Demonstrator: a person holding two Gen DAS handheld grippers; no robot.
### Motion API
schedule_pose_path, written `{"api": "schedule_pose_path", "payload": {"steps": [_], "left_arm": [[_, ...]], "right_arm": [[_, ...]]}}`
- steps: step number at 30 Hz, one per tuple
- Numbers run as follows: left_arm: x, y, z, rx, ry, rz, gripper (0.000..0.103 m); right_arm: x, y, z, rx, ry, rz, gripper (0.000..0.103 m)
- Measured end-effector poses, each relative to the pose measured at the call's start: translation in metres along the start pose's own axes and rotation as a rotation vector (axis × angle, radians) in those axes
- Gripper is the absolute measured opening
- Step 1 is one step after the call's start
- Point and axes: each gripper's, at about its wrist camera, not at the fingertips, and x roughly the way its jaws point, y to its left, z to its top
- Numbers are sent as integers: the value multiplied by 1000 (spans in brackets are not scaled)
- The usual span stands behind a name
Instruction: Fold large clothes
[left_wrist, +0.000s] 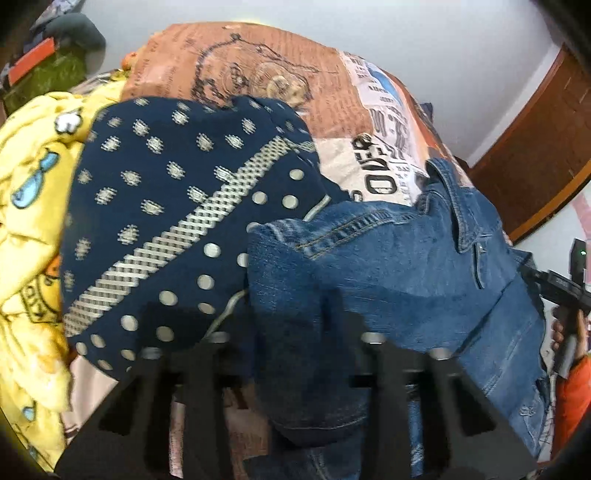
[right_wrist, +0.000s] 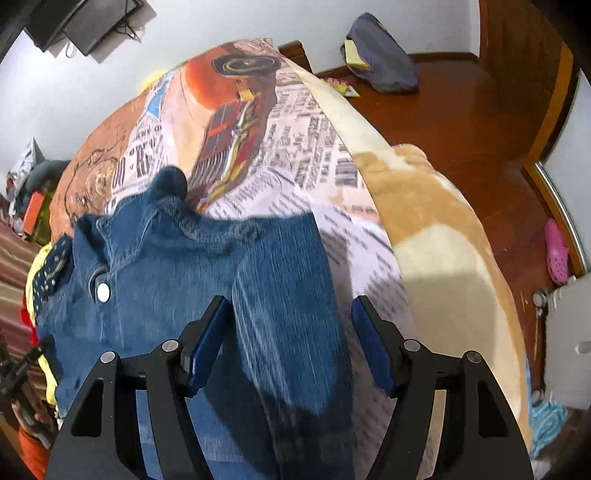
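Two grippers are held over a denim jacket (right_wrist: 192, 266) spread on the printed bedspread (right_wrist: 295, 158); the right gripper (right_wrist: 290, 332) is parted, the left gripper (left_wrist: 295, 354) too blurred to tell.

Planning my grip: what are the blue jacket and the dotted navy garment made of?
Jacket: looks like denim, faded matte blue, with contrast-stitched seams and a metal snap. Navy garment: probably a thin woven or printed fabric, smooth, draping softly; the exact fibre is unclear.
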Motion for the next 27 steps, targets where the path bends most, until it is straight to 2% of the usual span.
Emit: {"api": "schedule_pose_path", "payload": {"steps": [2, 4, 7, 12, 17, 20, 23, 27], "left_arm": [[-3, -3, 0, 18, -23, 25, 20], [-9, -8, 1, 27, -39, 45, 9], [-27, -21, 3, 65, -87, 88, 7], [-78, -50, 10, 151, -228, 135, 6], [-107, -63, 31, 196, -310, 189, 6], [-100, -55, 47, 177, -307, 230, 6], [-80, -37, 60, 131, -263, 247, 7], [-45, -7, 65, 61, -189, 253, 7]], "right_arm": [[1, 9, 1, -42, -4, -1, 40], [2, 18, 2, -88, -1, -14, 25], [-5, 31, 2, -152, -20, -32, 12], [-40, 50, 9, -211, -111, 3, 9], [-78, 81, 22, -279, -204, 45, 9], [-77, 99, 30, -316, -228, 38, 9], [-55, 112, 40, -324, -216, 14, 9], [-17, 109, 50, -299, -171, -28, 9]]}}
